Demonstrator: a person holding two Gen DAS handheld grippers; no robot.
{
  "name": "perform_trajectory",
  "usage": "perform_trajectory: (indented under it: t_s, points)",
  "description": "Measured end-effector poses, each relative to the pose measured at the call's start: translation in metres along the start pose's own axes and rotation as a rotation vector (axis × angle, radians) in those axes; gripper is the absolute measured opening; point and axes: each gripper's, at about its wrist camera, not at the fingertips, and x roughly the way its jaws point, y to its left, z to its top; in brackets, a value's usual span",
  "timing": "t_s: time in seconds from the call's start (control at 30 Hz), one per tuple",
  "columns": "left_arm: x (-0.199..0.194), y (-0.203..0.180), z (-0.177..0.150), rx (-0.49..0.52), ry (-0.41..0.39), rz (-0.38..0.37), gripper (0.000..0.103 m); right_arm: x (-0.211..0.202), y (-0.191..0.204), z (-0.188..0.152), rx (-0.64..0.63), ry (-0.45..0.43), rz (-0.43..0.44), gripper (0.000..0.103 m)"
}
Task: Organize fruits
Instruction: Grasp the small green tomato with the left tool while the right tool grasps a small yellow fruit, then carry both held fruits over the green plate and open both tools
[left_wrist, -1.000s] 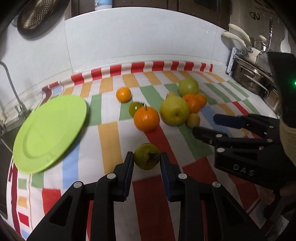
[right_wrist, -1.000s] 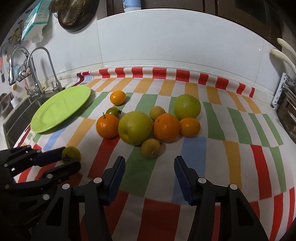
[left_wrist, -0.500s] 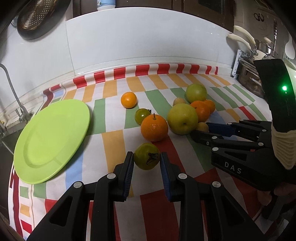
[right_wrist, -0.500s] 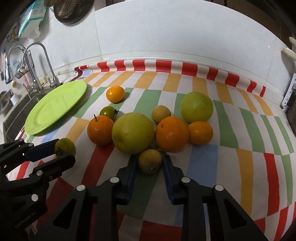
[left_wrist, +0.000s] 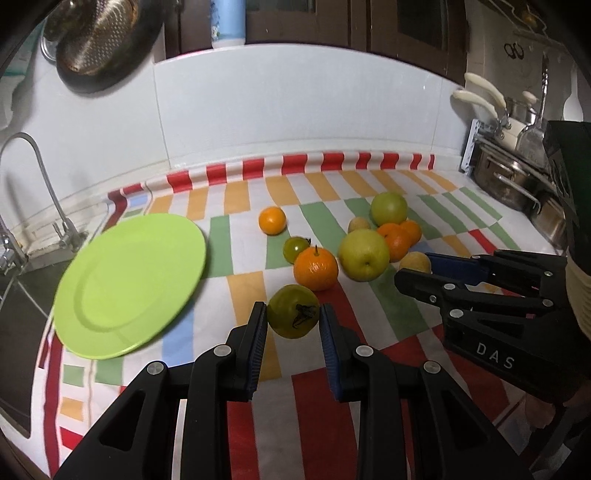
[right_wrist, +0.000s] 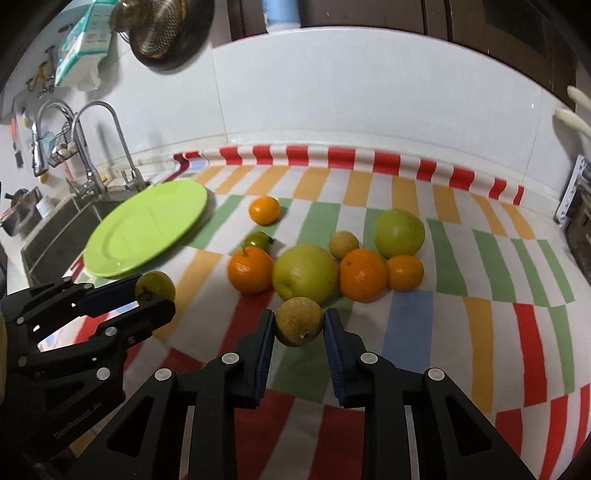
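Note:
My left gripper is shut on a green tomato and holds it just above the striped cloth. My right gripper is shut on a small brownish-yellow fruit, lifted a little off the cloth. In the left wrist view the right gripper shows at the right with that fruit. The left gripper appears at the left of the right wrist view with the tomato. A lime green plate lies at the left. A cluster of oranges, green apples and a small tomato sits mid-cloth.
A sink with faucets lies beyond the plate at the left. Steel pots stand at the right edge of the counter. A white tiled wall runs behind the cloth. A colander hangs on it.
The right gripper moved in and shut on the small brownish fruit, then lifted it from beside the big apple. The left gripper rose slightly with the green tomato.

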Motion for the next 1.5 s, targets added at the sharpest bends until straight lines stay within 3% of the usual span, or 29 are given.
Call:
perform_trajectory:
  t_s: [0.4,0.87,1.2,1.5]
  points:
    - [-0.049,0.034,0.004,-0.004,-0.08,0.046,0.029,-0.034,0.041,0.016,-0.019,-0.09,0.005,0.028]
    - [-0.069,0.104,0.01,-0.001,-0.12,0.069,0.029,-0.028,0.115,0.041,-0.046,-0.147,0.054,0.028]
    - [-0.049,0.157,0.02,0.017,-0.098,0.054,0.029,0.004,0.154,0.066,-0.023,-0.151,0.065,0.028]
    - [-0.001,0.199,0.019,0.016,-0.025,0.037,0.029,0.057,0.179,0.085,-0.03,-0.092,0.067,0.028]
